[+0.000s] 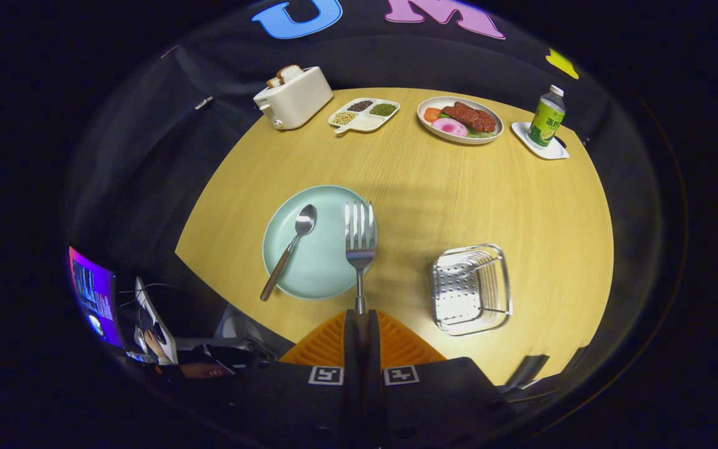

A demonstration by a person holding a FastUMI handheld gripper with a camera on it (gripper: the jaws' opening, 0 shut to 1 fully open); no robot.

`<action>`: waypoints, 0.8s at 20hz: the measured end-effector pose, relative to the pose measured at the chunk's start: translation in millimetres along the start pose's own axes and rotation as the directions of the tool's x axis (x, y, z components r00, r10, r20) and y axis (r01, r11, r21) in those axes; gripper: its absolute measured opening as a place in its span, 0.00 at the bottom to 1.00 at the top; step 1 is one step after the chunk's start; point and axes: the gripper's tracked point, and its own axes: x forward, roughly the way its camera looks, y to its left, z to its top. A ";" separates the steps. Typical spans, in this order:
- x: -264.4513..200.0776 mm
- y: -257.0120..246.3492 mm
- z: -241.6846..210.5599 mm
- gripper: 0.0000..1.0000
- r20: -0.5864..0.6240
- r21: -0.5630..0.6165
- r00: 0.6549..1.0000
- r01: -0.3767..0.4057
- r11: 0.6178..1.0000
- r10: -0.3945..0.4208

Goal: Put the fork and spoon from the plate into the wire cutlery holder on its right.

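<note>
Bare table (409, 206) lies open between the plate (315, 262) at centre-left and the wire holder (471, 288) at lower right; the gripper (360, 315) clamps the fork (359, 237).

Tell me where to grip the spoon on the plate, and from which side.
The gripper is shut on the fork, so the spoon waits. Probably take its handle where it runs out past the rim of the plate toward the near table edge: that slim straight end looks freest for the fingers. Come from above, fingers across the handle. The bowl lies flat inside the plate, harder to pinch.
</note>
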 end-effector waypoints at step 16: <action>-5.8 -101.6 -51.7 0.09 -0.586 -0.281 0.781 0.055 0.958 -0.216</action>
